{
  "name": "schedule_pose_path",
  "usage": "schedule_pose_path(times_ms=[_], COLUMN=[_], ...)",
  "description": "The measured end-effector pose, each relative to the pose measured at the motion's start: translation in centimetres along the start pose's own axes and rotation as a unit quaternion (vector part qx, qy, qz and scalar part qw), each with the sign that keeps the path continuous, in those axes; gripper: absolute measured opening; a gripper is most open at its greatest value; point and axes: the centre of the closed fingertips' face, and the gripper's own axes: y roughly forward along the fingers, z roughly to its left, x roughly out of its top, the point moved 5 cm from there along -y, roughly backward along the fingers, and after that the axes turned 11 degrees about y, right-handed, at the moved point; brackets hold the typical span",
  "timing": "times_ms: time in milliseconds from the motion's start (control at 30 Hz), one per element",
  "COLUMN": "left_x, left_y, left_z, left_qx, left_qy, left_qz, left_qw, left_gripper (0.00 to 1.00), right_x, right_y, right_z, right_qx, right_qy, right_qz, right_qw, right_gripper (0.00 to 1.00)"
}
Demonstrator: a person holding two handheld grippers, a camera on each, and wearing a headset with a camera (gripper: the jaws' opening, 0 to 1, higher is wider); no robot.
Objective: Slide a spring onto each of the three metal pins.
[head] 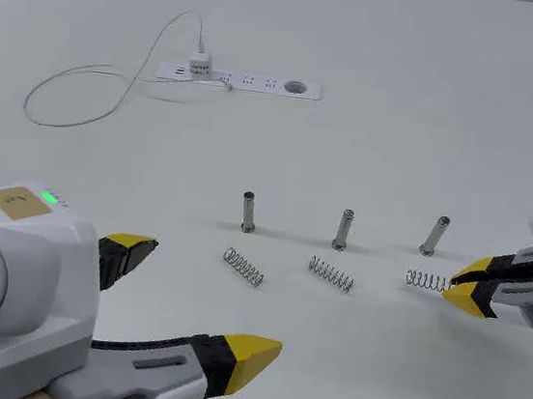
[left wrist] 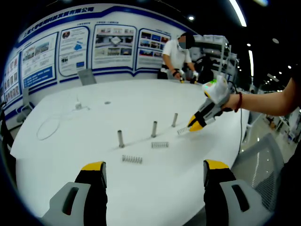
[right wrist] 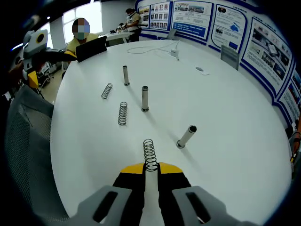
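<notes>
Three upright metal pins stand in a row on the white table. In front of each lies a spring: left, middle, right. My right gripper is shut on the near end of the right spring, which points toward the tilted nearest pin. My left gripper hangs open at the near left, short of the left spring, with nothing between its fingers. The left gripper view also has the right gripper at the far spring.
A white power strip with a plugged-in adapter and a looping white cable lies at the back of the table. People stand beyond the table's far edge. A mesh chair sits by the table edge.
</notes>
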Motion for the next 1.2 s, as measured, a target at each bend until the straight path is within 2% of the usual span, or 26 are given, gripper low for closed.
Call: schedule_pose_path(times_ms=[367, 633, 933, 1200], left_x=[0.1, 0.5, 1.6, 2.9], left_y=[0.0, 0.1, 1.0, 2.6], left_z=[0.0, 0.1, 0.5, 0.3], left_qx=[0.000, 0.000, 0.000, -0.023], left_qy=[0.000, 0.008, 0.024, 0.060], left_qz=[-0.003, -0.010, -0.035, -0.050], left_qw=[1.0000, 0.9999, 0.9991, 0.9967], left_gripper=[0.87, 0.85, 0.77, 0.65], right_x=[0.8, 1.9, 4.2, 5.9], right_y=[-1.0, -2.4, -4.1, -5.1], right_z=[0.1, 1.0, 2.7, 4.7], right_qx=[-0.004, 0.005, 0.029, 0.056], right_qy=[-0.003, -0.019, -0.039, -0.060], right_qz=[-0.010, -0.018, -0.038, -0.049], right_qw=[0.9999, 0.9996, 0.9981, 0.9954], right_gripper=[0.10, 0.10, 0.10, 0.10])
